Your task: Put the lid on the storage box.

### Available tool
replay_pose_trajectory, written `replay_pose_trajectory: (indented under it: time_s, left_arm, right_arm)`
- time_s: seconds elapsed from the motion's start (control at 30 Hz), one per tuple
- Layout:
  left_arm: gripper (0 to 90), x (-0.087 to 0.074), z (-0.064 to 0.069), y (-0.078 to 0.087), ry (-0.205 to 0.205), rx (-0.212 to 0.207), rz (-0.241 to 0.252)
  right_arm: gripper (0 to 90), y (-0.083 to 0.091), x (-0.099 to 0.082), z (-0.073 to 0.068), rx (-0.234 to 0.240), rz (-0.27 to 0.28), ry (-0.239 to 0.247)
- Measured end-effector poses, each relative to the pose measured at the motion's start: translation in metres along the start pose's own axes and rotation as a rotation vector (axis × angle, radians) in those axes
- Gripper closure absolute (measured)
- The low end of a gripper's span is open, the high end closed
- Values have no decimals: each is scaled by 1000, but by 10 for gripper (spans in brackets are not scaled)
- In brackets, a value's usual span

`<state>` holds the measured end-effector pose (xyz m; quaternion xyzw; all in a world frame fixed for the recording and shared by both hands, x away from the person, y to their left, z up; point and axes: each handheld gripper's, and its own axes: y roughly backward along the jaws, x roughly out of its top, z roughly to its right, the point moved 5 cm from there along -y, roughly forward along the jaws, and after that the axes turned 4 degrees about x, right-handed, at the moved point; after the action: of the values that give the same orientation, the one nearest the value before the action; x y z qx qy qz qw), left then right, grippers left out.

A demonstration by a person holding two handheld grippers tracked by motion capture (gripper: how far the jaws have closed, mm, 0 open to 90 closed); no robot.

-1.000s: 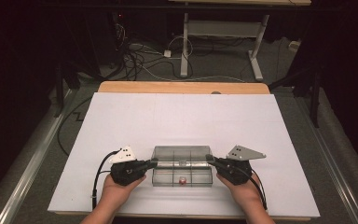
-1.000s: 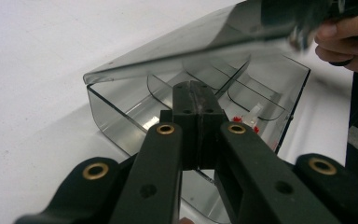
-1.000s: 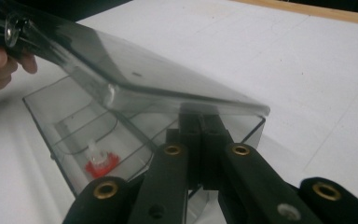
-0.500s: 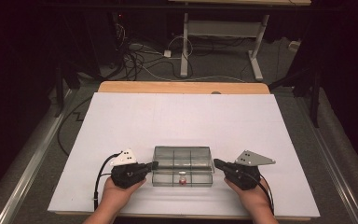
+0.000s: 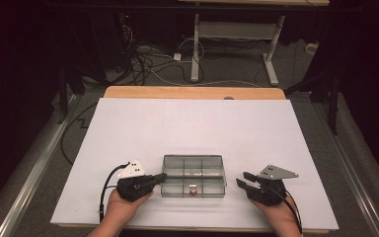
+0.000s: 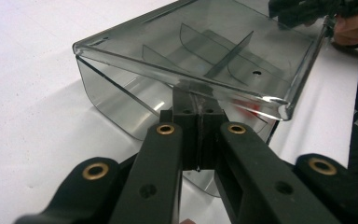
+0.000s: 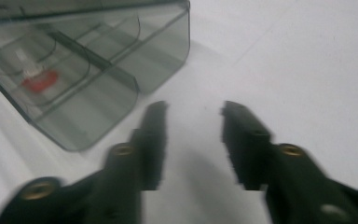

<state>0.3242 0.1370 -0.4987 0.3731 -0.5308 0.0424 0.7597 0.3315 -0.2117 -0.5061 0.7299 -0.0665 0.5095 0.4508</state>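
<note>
Item: clear plastic compartment box (image 5: 193, 176), near my edge of the white counter (image 5: 192, 123), lid hinged partly up; a small red piece (image 5: 193, 188) in a front cell.

Left tool (image 5: 161, 177): clenched on the box's left rim.

Right tool (image 5: 243, 180): just right of the box, jaws just opened, nothing between them.

Handling, as I judge it: light, rigid, slick, thin-walled. I'd grip at the rims, gently.

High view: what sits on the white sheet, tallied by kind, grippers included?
Clear smoky plastic compartment box: 1
Small red item inside the box: 1
Black two-jaw grippers: 2, the left gripper and the right gripper
Total: 4
</note>
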Motion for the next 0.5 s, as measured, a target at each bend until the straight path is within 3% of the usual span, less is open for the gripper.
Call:
replay_pose_trajectory:
  time_s: [0.13, 0.27, 0.5]
  left_arm:
    - [878, -3, 1, 5, 2, -2, 5]
    - [878, -7, 0, 8, 0, -3, 5]
    - [879, -12, -3, 7, 11, -7, -4]
  right_arm:
    - [223, 0, -4, 0, -6, -25, 3]
    - [2, -4, -3, 1, -32, -37, 2]
    - [2, -5, -3, 0, -39, -35, 1]
